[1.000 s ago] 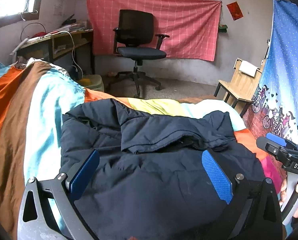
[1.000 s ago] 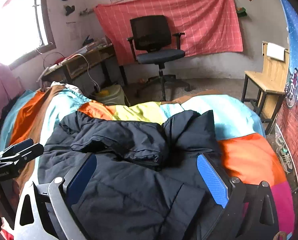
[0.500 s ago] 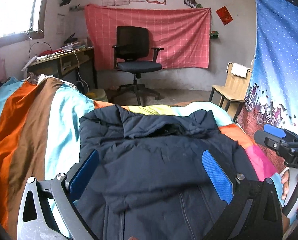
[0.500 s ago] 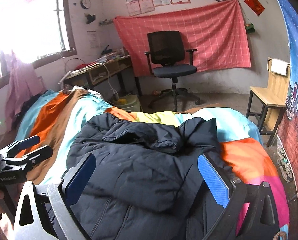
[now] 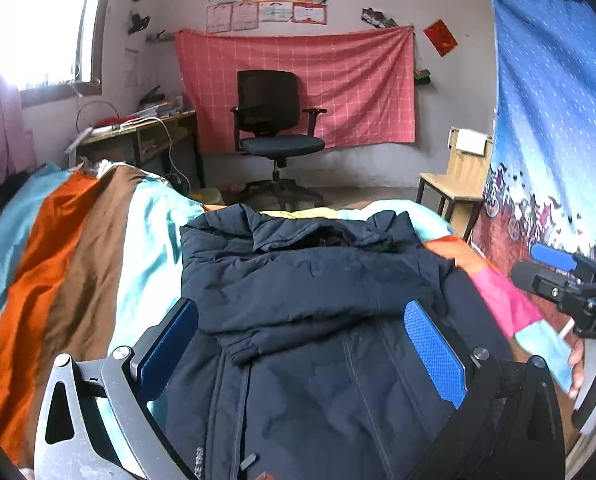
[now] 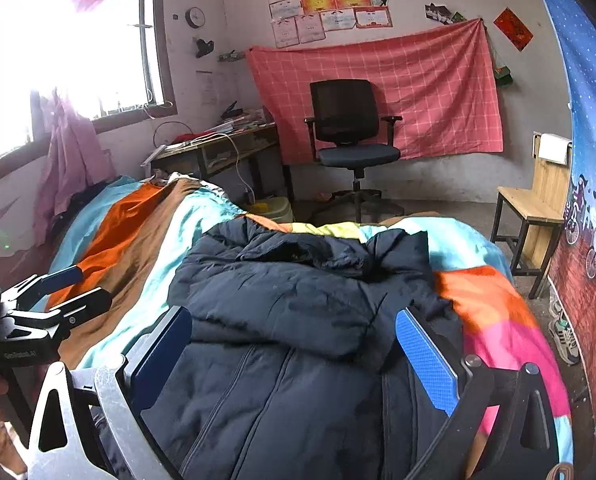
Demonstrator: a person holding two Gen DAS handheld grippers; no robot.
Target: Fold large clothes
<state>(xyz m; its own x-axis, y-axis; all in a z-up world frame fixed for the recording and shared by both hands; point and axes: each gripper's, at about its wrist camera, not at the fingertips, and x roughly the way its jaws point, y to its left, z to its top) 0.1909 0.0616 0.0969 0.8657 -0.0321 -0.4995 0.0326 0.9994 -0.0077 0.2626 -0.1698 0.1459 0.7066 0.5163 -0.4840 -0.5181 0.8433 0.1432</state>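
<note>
Navy padded jacket [image 5: 321,320] on striped bedspread [image 5: 78,264], left tongs [image 5: 301,344] and right tongs [image 6: 294,350] both spread wide above it, holding nothing

Dark jacket [image 5: 317,312] on striped bedspread [image 5: 78,264]

Bright daylight came in through the window [image 6: 78,48] on the left. It was so strong that the glass looked pure white and washed out, and its glow spilled over the pink curtain [image 6: 70,152] beside it. The rest of the room was softly lit, with weak shadows. The dark jacket [image 5: 317,320] showed few details in its folds. Both pictures were bent round like a fishbowl, with black corners. The wall cloth [image 5: 298,88] curved. Things in the middle looked sharp; the edges were a little smeared.
</note>
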